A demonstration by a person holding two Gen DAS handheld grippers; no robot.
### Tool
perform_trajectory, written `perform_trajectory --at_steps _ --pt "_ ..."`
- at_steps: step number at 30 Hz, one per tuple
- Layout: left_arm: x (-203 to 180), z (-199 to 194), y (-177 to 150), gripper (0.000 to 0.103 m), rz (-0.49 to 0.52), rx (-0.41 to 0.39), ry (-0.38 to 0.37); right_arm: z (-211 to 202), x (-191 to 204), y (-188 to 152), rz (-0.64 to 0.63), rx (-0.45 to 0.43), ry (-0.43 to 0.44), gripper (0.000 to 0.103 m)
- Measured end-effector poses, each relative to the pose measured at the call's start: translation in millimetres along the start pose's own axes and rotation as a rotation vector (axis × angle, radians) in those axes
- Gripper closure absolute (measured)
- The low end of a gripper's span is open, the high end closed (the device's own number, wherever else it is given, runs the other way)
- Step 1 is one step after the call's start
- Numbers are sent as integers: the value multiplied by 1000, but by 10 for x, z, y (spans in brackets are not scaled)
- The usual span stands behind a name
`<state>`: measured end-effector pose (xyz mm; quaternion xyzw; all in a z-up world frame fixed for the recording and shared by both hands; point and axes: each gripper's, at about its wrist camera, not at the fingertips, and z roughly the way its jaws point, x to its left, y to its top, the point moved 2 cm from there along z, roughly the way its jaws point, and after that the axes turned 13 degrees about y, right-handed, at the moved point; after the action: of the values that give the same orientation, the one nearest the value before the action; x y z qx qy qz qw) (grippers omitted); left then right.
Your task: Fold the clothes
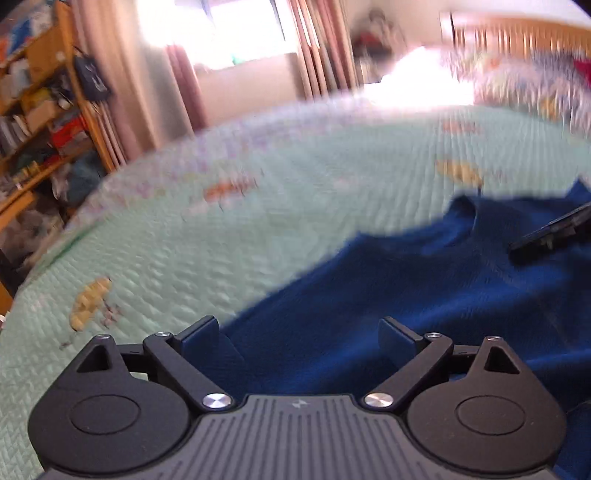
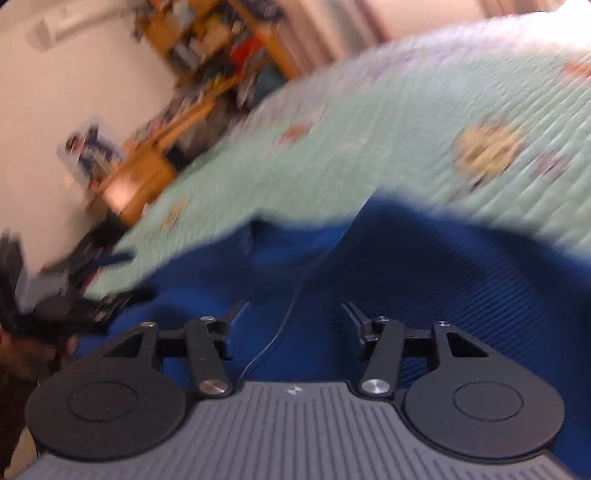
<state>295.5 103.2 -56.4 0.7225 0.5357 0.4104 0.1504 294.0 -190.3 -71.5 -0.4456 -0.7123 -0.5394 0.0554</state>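
Observation:
A dark blue knitted garment (image 1: 424,280) lies spread on a mint-green quilted bedspread (image 1: 207,229). My left gripper (image 1: 299,328) hovers over the garment's near left part, jaws wide apart with nothing between them. A black finger of the other gripper (image 1: 550,227) shows at the right edge above the cloth. In the right wrist view the same blue garment (image 2: 406,266) fills the lower half over the bedspread (image 2: 369,140). My right gripper (image 2: 293,314) stands open above it, no cloth between the pads. A thin thread (image 2: 295,295) runs up the cloth between the fingers. The left gripper (image 2: 92,306) appears blurred at the left.
A wooden shelf (image 1: 40,110) crammed with books and boxes stands left of the bed, beside pink curtains (image 1: 122,85) and a bright window. A patterned pillow and a wooden headboard (image 1: 517,33) lie at the far right. Clutter sits on the floor by the bed (image 2: 85,258).

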Motion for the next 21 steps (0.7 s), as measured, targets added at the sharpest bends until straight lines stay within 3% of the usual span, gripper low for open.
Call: perform_trajectory --at_steps 1,2,3,5,8,13,15,17,19,21 --pt "-36 100 -25 15 31 39 6 163 114 -78 -42 35 8 38" --pt "-3 140 -66 11 27 46 0 267 281 -117 -128 66 4 21" --pt "58 150 -112 8 2 54 3 345 407 -144 -173 100 30 16" --pt "183 161 -195 5 -28 73 28 443 633 -200 -240 158 115 16" --pt "370 160 -319 1 -67 93 55 332 685 -172 -287 133 127 24" --pt "444 128 -391 1 -106 93 61 -239 2 226 3 -270 4 22" --pt "430 128 -396 0 -116 92 69 -215 -335 316 160 -319 -11 21" --pt "444 139 -411 0 -140 97 66 69 -572 275 307 -190 36 21" --pt "460 150 -433 0 -166 103 58 169 -411 262 181 -145 63 11" --pt "459 145 -433 0 -172 107 63 188 -292 296 145 -72 132 10"
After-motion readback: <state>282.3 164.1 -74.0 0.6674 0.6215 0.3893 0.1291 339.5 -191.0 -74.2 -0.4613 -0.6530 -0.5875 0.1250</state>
